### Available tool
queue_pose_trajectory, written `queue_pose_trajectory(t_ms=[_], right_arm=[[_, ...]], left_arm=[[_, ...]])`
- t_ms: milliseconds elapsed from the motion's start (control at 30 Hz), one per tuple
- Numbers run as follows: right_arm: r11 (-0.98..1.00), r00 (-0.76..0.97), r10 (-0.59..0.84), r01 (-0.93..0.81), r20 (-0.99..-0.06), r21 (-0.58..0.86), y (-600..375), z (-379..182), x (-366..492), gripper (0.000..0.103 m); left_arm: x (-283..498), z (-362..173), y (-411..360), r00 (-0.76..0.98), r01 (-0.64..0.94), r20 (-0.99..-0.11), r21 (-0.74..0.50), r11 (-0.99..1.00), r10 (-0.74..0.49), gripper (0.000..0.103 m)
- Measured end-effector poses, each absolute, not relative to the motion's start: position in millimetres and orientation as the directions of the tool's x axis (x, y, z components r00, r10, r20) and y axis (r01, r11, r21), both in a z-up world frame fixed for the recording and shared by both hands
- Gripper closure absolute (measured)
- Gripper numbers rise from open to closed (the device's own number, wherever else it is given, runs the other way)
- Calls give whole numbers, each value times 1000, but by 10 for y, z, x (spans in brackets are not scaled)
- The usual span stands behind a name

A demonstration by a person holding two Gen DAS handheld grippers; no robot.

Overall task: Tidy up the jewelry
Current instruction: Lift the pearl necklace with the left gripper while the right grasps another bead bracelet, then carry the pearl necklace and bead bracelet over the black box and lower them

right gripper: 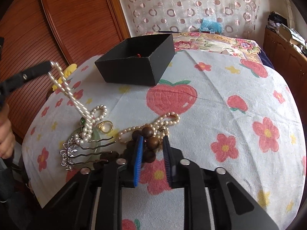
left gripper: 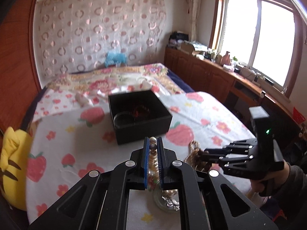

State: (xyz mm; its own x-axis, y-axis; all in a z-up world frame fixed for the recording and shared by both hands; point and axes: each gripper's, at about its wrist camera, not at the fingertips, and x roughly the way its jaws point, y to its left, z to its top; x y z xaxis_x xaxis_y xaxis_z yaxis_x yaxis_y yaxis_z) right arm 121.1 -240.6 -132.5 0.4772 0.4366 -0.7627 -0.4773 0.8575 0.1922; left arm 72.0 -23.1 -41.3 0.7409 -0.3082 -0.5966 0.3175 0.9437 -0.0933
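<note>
My left gripper (left gripper: 153, 143) is shut on a white pearl necklace (left gripper: 153, 140). In the right wrist view it (right gripper: 50, 65) holds the strand (right gripper: 71, 94) lifted, the lower end still on the pile. My right gripper (right gripper: 152, 140) is open around brown wooden beads (right gripper: 151, 138), with a cream pearl necklace (right gripper: 168, 118) beside them. A gold ring (right gripper: 105, 126) and a silver hair comb (right gripper: 76, 153) lie on a green bangle (right gripper: 96, 141). The black box (right gripper: 138, 65) stands behind; in the left wrist view it (left gripper: 138, 113) holds dark jewelry.
Everything lies on a strawberry-and-flower cloth (right gripper: 230, 95) over a bed. A yellow plush toy (left gripper: 13, 164) is at the left edge. A wooden wardrobe (right gripper: 57, 19) stands left, and a cluttered wooden cabinet (left gripper: 211, 71) runs under the window at right.
</note>
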Motion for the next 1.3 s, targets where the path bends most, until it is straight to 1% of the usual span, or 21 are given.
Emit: queue_pose_trajectory(t_ms=[167,433,733,1067,1300], right_arm=[[862,509,432,-475,-744,175,-2458,-1244,1180,88],[867,594,444,-475,-671,153,-2596,-858,1113,88],[869,647,436,-484,-626,106,-2628,-499,1100,88],[863,671,444,-499,-594,81,-2592,-242,1133,88],[860,669,446,-503,-595,79,-2544,-249,1124,88]], left_arm=[[675,-227,-216,771,319,-557,-82,944,-309,96],[679,-93,-156,796,301,-530,-68,951,-290,96],[703,120,-138,826,290,-494,-43,956,-273,96],[721,412,-192,841,312,-454,-34,949,-293,96],[681,567,-269,845,339,-431,-24,940,-316,96]])
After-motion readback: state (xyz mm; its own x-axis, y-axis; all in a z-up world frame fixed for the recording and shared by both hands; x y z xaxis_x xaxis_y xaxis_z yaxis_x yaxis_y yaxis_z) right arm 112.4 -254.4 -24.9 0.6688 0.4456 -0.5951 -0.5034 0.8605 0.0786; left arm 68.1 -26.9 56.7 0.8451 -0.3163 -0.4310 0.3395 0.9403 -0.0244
